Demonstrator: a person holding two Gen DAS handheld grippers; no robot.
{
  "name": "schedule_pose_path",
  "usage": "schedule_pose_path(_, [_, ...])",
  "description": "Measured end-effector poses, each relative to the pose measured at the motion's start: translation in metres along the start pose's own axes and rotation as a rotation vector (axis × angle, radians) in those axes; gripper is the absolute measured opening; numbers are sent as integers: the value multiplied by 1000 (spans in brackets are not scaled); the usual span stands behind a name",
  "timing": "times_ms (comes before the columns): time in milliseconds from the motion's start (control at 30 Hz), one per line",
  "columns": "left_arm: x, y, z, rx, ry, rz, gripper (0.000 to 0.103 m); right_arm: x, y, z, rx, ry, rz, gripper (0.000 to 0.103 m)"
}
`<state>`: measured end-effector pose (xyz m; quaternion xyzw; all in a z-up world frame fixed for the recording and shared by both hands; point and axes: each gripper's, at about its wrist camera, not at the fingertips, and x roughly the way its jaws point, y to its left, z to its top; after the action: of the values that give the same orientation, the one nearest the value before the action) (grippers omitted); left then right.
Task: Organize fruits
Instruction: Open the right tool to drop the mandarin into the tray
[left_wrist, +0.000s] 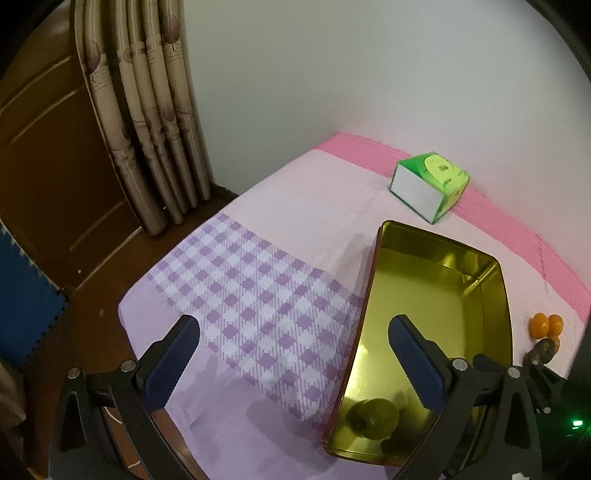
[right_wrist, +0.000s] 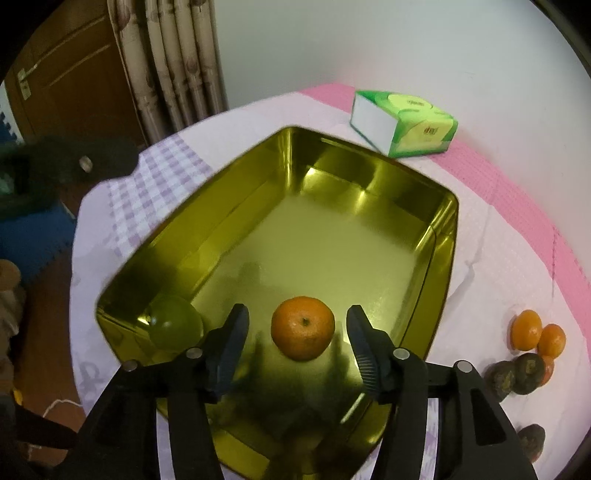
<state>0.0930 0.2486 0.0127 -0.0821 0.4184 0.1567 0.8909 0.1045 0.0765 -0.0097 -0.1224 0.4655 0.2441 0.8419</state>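
Now | round orange (right_wrist: 303, 328) | glossy gold tin (right_wrist: 441, 258) | right tool (right_wrist: 297, 338) parted

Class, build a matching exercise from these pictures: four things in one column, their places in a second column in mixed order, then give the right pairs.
Things
1. orange mandarin
2. green fruit
3. tissue box
4. dark fruits

Places
A. on the cloth at the far side, beyond the gold tin
B. in the tin, between the open fingers of the right claw
C. in the tin's near left corner
D. on the cloth outside the tin, to its right

Pairs: 1-B, 2-C, 3-A, 4-D
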Motion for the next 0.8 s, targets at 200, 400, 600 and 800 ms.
schedule_pose_path(200, [-5,-1,0,6,-32,-39,101,-42,-18,-1,37,-100,-23,66])
schedule_pose_path(400, [-9,-16,-5,77,-38,-71,101,-89,-82,-21,161,-183,-136,82])
schedule_pose_path(600, [-17,-34,-11,161,-60,-105,101,-120,-166,-70,322,-180,-315,89])
schedule_pose_path(800, [-24,-57,-22,250,-68,-123,101,-126,-240,-132,463,-133,-437,96])
